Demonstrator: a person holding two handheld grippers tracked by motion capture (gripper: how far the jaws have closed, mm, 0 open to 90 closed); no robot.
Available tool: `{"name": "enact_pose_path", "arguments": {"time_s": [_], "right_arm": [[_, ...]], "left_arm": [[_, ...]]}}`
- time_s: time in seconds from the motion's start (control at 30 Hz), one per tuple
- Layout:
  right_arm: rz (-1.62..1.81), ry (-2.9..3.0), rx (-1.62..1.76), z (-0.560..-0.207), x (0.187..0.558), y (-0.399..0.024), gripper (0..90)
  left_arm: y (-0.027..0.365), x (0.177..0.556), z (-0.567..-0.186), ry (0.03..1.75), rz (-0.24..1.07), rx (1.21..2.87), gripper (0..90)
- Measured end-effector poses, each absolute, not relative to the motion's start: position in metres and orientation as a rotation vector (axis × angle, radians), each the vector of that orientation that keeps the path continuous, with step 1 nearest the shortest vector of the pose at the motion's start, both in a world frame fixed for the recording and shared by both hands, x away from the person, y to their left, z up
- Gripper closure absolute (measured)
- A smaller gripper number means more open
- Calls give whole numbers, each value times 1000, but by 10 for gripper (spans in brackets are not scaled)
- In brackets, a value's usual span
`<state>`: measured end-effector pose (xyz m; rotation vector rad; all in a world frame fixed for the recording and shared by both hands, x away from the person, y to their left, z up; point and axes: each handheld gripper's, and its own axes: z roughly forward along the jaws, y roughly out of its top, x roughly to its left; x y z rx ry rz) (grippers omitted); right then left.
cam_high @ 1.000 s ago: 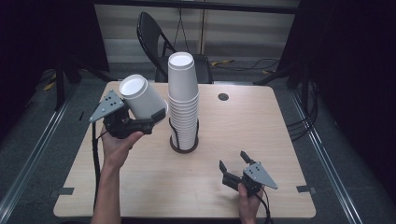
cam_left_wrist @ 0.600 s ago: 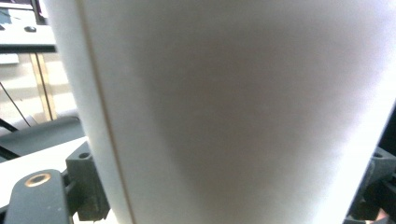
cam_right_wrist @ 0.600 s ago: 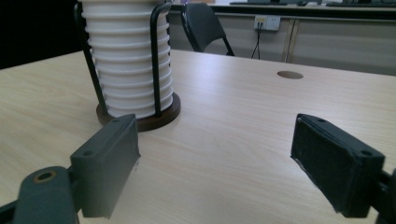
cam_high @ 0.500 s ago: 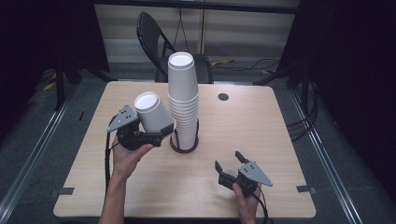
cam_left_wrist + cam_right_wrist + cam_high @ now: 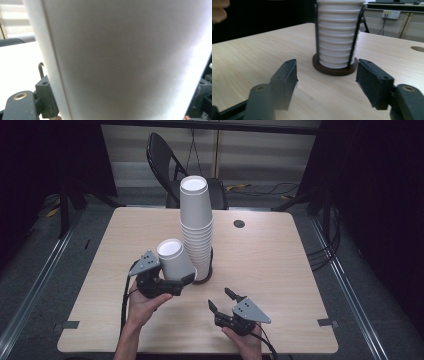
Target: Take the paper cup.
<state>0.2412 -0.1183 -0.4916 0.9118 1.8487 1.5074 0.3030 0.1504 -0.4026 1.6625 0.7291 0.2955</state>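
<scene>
The wooden surface [image 5: 280,270] carries a tall stack of paper cups [image 5: 196,227] in a wire holder, keeping it upright. The left tool [image 5: 165,285] clamps one tilted paper cup [image 5: 175,260] beside it. The right tool [image 5: 226,306], empty, has its jaws partly apart, just narrowing.

I'm looking at my left gripper [image 5: 186,279], lower left of centre in the high view: black body, grey three-cornered plate on top, black cable trailing down along a bare forearm. My right gripper [image 5: 221,300], at bottom centre, matches it. In the right gripper view, its black pads [image 5: 287,81] show small screw holes, with a brass-ringed hole behind each.
</scene>
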Motion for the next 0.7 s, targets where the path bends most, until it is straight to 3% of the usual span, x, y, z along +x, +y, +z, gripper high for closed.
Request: {"name": "enact_pose_path", "arguments": {"time_s": [0.5,0.6,0.7], "right_arm": [[1620,1855,844,-495,236,-95,367],[1632,1871,819,-495,235,-92,314],[1644,1865,795,-495,234,-90,323]], "left_arm": [[140,283,-435,796,121,1650,124],[139,283,-441,814,89,1646,124],[139,283,-447,823,73,1652,124]]}}
